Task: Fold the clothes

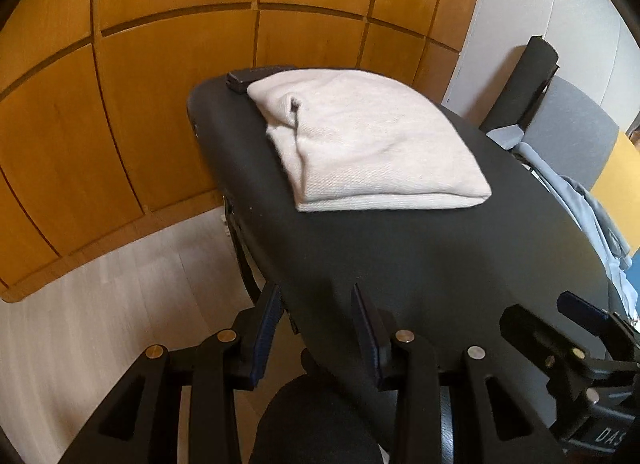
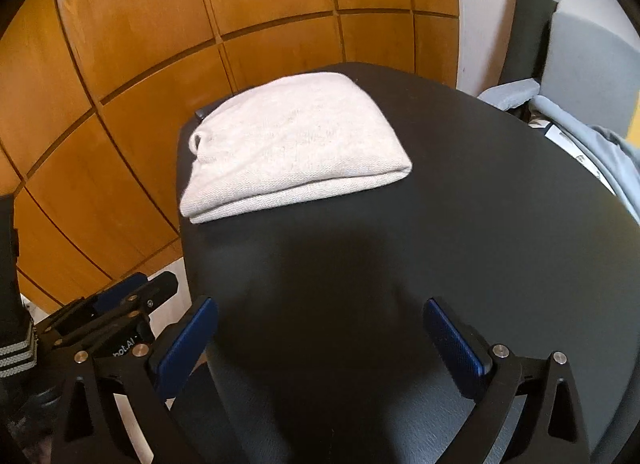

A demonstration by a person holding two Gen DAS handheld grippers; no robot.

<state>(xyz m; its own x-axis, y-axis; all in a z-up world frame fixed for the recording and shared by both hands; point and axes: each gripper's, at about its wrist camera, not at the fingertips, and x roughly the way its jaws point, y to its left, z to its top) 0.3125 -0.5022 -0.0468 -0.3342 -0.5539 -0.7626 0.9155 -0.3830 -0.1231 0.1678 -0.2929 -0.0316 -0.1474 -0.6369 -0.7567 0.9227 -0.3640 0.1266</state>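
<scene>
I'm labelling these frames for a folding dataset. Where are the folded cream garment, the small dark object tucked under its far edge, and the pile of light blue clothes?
folded cream garment (image 1: 360,136): left wrist view, middle of top layer.
small dark object (image 1: 248,78): left wrist view, exposed end.
light blue clothes (image 1: 592,216): left wrist view, draped cloth at right.

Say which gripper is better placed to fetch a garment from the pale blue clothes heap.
Likely right: the pale blue clothes heap lies past the black table's right edge, on the right gripper's side, its jaws wide and empty. The left gripper sits farther over.
</scene>
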